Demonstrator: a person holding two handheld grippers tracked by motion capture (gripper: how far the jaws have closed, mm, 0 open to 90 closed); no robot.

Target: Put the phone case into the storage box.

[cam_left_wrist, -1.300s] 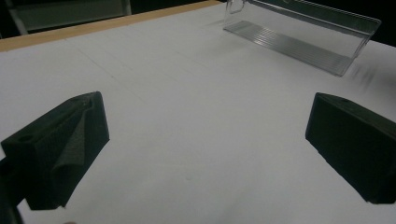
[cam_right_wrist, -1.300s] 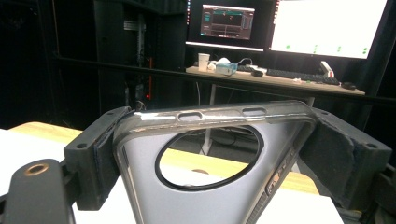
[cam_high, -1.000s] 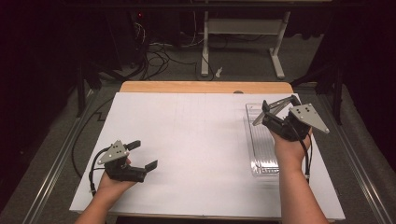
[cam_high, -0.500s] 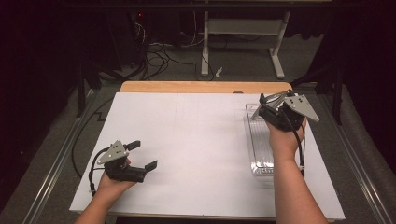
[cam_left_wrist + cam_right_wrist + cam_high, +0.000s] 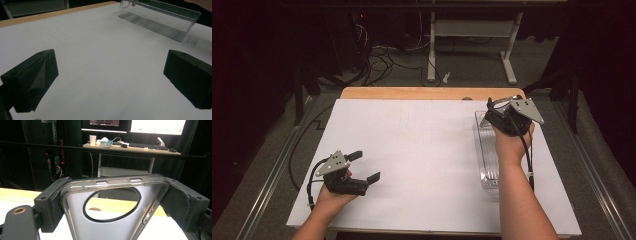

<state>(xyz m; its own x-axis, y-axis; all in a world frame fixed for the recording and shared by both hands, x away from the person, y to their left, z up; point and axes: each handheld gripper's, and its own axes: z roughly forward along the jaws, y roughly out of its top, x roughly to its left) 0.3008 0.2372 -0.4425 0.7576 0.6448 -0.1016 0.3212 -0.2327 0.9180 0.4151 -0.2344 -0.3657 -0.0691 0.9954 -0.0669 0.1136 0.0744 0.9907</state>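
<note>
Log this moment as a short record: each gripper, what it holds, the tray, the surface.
left gripper: jaws open, nothing between them, low over the white sheet
right gripper: jaws shut on the phone case
phone case: grey, large round cut-out, clamped by its two sides
clear tray: on the sheet's right side, looks empty

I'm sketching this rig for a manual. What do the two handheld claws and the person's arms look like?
Both are black. The left claw and right claw each carry a grey three-cornered plate with small holes on top. A black cable trails from each. Their jaws are chunky black blocks with foam-like pads. The person's forearms are bare, with no sleeves or gloves showing.
</note>
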